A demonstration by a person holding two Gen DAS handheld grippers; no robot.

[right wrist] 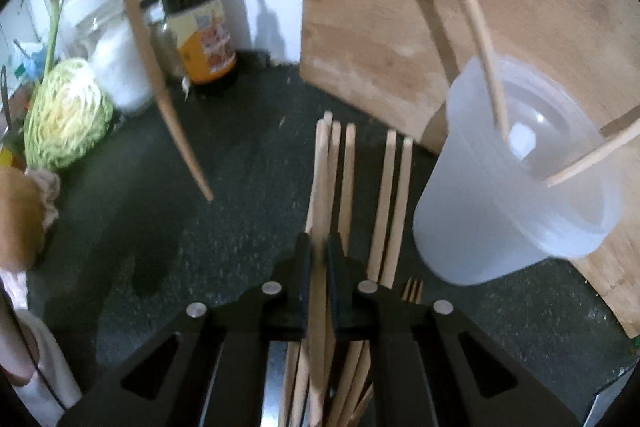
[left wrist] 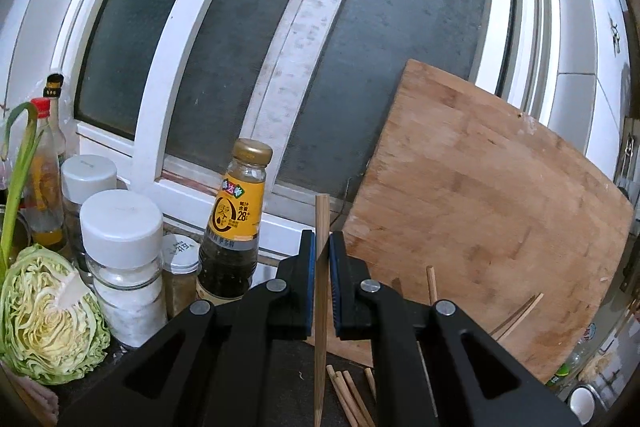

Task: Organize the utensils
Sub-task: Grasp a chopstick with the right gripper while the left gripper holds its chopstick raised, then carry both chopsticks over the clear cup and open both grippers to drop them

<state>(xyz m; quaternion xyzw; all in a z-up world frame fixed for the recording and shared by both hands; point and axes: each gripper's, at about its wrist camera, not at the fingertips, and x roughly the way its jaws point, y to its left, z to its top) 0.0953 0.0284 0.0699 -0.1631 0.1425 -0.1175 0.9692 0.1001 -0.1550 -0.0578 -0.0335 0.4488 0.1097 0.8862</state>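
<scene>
left claw [left wrist: 320, 255]: clamped on a single wooden chopstick [left wrist: 321, 291], held upright, top end poking above the pads, lower end hanging free over the worktop [right wrist: 224, 227]
right claw [right wrist: 318, 255]: angled down at the loose chopsticks; jaws nearly together on one chopstick from the pile [right wrist: 320, 195]; pad contact looks made, view blurred
loose chopsticks [right wrist: 394, 203]: lying side by side on the dark worktop, roughly parallel, just in front of the cutting board
clear plastic cup [right wrist: 516, 195]: standing on the worktop right of the loose chopsticks, close against the cutting board; two chopsticks in it [right wrist: 476, 19], leaning out over the rim
cutting board [left wrist: 480, 195]: wooden, propped on edge against the window frame
sauce bottle [left wrist: 236, 223]: gold cap, yellow label, left of the board at the back of the worktop
white-lidded jars [left wrist: 120, 259]: beside the bottle, left
halved cabbage [left wrist: 48, 315]: cut face outward, far left, touching the nearest jar
fork [right wrist: 413, 289]: only tines visible, just beside the right claw
</scene>
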